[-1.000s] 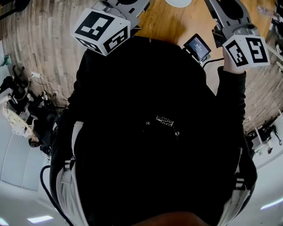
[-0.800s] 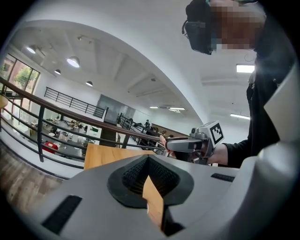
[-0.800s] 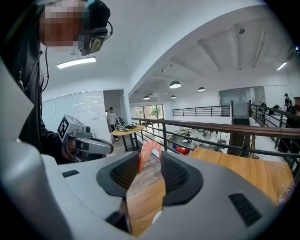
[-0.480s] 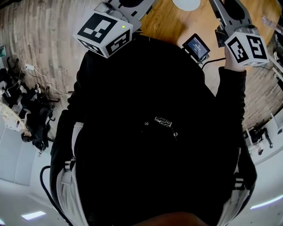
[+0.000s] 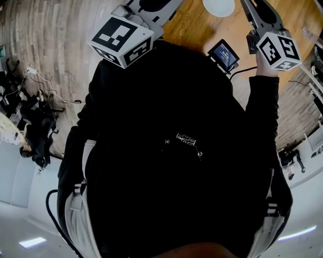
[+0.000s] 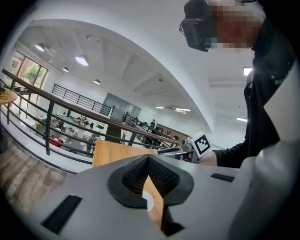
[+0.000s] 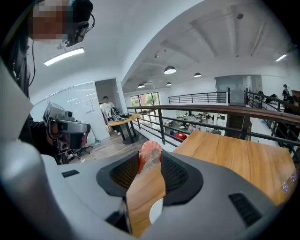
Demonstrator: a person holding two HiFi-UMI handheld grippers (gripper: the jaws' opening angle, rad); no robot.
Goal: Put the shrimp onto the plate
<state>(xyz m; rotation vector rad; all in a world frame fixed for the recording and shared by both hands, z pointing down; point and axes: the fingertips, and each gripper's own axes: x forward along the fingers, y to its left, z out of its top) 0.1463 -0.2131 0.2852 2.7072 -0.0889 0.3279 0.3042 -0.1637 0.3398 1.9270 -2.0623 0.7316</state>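
The left gripper (image 6: pixel 148 159) had its jaws closed on nothing. The right gripper (image 7: pixel 150 158) pinched the shrimp (image 7: pixel 150 151) at its tips, above the table (image 7: pixel 234 154). The plate (image 5: pixel 219 6) seemed to lie just ahead. It was best lowered gently over the plate's middle before letting go. No writing was legible, only square markers (image 5: pixel 275 50).

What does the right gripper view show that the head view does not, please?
Only the right gripper view shows the shrimp pinched in the right gripper, and a railing behind. Only the head view shows a small screen and cables on the floor. Both show the wooden table and the white plate.
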